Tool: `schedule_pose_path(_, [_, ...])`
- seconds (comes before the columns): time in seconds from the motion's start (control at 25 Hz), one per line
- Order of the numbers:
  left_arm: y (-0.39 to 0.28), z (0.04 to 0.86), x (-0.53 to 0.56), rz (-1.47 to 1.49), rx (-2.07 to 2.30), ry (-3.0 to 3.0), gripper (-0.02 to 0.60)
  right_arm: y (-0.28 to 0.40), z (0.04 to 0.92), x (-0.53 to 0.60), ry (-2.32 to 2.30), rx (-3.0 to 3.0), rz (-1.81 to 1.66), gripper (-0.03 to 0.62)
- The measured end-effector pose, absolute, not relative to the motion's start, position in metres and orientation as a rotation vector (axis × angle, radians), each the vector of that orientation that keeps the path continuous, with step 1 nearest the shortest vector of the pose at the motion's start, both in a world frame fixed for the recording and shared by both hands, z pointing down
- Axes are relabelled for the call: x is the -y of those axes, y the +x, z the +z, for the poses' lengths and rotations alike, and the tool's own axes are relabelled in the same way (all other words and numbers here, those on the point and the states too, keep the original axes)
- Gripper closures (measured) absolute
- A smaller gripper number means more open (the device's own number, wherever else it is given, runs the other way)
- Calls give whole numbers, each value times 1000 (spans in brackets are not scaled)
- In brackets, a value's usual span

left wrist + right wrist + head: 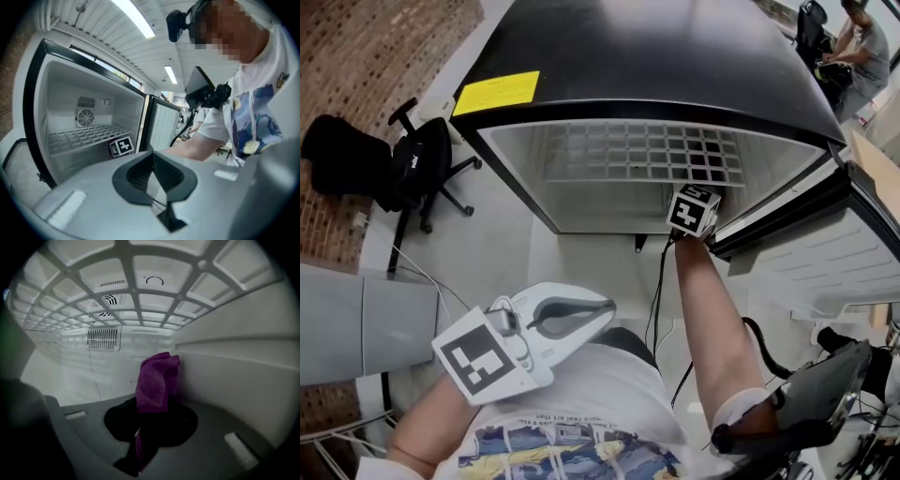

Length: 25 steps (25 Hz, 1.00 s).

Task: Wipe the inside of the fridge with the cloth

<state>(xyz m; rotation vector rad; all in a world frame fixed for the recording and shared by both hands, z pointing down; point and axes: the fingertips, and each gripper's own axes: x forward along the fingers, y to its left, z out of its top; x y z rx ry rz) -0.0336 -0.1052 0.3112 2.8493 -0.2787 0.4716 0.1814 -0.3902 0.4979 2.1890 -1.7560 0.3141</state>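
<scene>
The fridge (656,56) is seen w/ its door (830,258) swung wide open at the R side. The jaws of the R gripper (151,414) are squeezed shut on a purple cloth (157,378). The cloth is bunched up and sticks out past the jaw tips, and a bit of it hangs down btw. the jaws. It is held inside the fridge, low down, just beside the R inside wall (234,376). Whether it touches that wall can't be told. The wire shelf (136,296) is seen above the cloth, and a vent grille (104,339) is seen on the back wall.

From the head view only the marker cube (694,210) of the R gripper is seen. It is at the R end of the fridge opening, under the front edge of the wire shelf.

The L gripper (605,307) is held outside the fridge, well apart from it, in front of the person's shirt (609,394). Its jaw tips are pressed together, w/ nothing btw. them. A round fan (85,117) is seen on the back wall, above the shelf.

A yellow sticker (497,92) is stuck at the front L corner of the fridge top. A black office chair (417,164) is seen on the floor (516,234) at the L of the fridge.
</scene>
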Motion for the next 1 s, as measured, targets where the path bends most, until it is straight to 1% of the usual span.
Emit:
schedule_pose_path(0.48, [-24,314,108,472,310,2836,575,173,486,405,2136,1892,175,540])
schedule_pose_path(1.0, [-28,317,108,501,340,2828,575,173,498,422,2092,1923,204,540])
